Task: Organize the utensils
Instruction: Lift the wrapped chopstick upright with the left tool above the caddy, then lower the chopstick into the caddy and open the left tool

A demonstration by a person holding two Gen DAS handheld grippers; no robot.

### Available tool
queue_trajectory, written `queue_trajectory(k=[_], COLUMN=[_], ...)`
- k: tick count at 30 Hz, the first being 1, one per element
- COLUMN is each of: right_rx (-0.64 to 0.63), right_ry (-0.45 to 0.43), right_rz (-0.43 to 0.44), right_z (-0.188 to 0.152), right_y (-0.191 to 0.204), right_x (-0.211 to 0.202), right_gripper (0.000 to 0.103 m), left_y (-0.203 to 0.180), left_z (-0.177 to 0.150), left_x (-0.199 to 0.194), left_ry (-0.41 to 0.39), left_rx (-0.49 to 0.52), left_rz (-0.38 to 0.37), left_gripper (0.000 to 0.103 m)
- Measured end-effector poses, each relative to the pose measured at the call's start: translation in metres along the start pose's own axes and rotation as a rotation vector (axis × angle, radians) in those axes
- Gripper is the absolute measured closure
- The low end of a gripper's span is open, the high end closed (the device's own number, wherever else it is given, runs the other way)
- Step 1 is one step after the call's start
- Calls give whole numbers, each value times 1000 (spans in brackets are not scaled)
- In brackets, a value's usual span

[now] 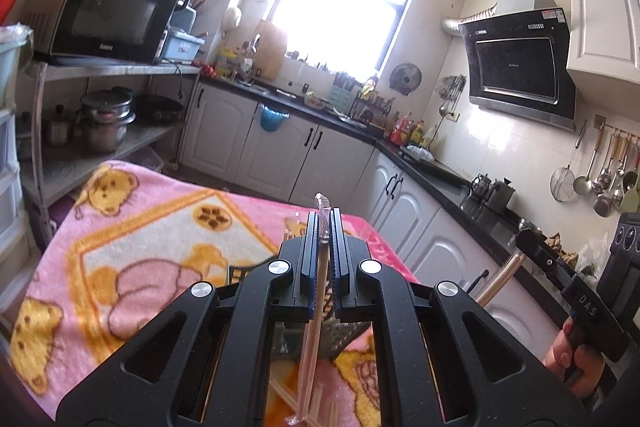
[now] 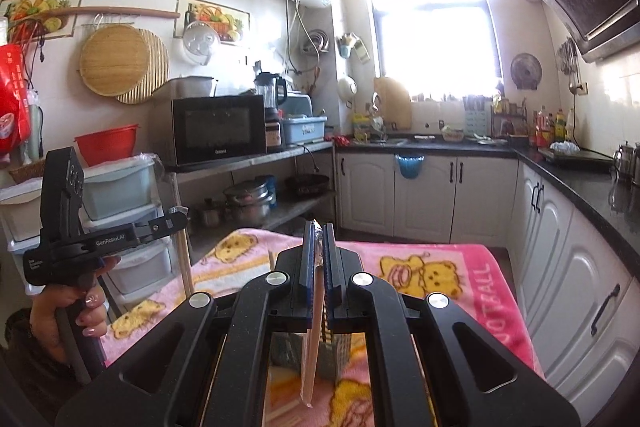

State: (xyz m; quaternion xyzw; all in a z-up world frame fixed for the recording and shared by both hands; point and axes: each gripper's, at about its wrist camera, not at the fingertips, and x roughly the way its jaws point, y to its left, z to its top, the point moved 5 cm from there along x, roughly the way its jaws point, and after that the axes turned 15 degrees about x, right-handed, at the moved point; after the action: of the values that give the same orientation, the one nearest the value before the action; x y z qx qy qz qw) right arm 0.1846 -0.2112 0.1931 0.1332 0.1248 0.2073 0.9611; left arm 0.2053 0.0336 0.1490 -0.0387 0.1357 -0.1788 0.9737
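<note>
A: Starting on the left: the left gripper [image 1: 325, 227] has its jaws clamped on a pair of wrapped chopsticks [image 1: 314, 323], pinched near the top end so that most of the length hangs below, over the pink bear blanket [image 1: 132, 227].

B: So the grip is far from the middle. If the pads only catch the plastic sleeve, I'd expect the sticks to slide out or swing.

A: Agreed. Under it stands a perforated metal utensil holder [image 1: 344, 335], and loose bare chopsticks [image 1: 320, 407] lie on the blanket just beside it. A swinging tip could miss the holder's mouth or tip the holder over on the soft cloth.

B: And on the right?

A: The right gripper [image 2: 318, 251] is likewise shut on its own wrapped chopsticks [image 2: 314, 331], again held near the top, dangling above the same utensil holder [image 2: 340, 351].

B: Both grippers are near each other over one small holder, so I'd judge a collision between them, or crossed sticks, the main risk.
</note>
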Motion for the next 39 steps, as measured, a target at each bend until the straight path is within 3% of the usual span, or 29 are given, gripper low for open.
queue_trajectory(k=[20,39], right_rx=[-68,-77], right_ry=[-123,-132], right_rz=[37,97], right_z=[63,69], right_y=[24,50], right_x=[16,56], right_gripper=[99,99], left_y=[3,17], left_z=[44,68], left_x=[4,28], left_ry=[-74,-137], left_rx=[37,49], left_rz=[31,118], left_gripper=[100,100])
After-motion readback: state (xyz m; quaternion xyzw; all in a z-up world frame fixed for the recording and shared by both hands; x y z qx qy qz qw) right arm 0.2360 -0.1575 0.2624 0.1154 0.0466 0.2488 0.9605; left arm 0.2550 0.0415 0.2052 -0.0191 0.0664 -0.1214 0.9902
